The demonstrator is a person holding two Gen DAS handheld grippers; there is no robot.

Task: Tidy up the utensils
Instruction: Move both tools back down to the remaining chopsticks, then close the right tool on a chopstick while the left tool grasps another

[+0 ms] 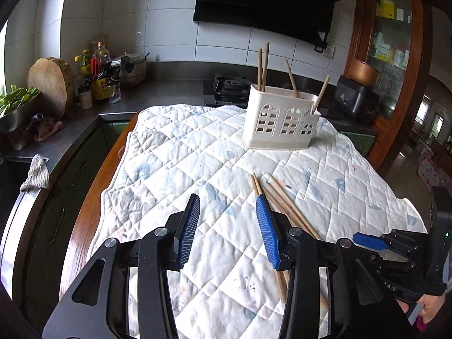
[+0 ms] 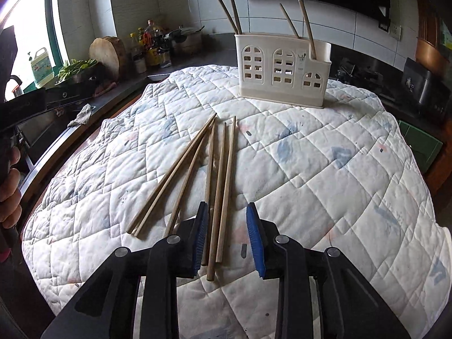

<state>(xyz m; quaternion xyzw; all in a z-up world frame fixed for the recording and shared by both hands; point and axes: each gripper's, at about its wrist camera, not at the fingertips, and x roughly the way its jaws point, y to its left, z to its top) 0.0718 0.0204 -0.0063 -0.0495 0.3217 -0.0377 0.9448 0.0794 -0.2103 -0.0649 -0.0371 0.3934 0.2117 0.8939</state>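
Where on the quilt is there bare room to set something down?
Free: the quilt right of the loose chopsticks, up to the white holder, and its left side toward the counter. Crowded: the centre strip where the chopsticks lie under the right gripper.

Quilted cloth (image 2: 310, 152), round chopping board (image 1: 49, 83), oil bottles (image 1: 100, 70) — leafy greens (image 1: 17, 97)
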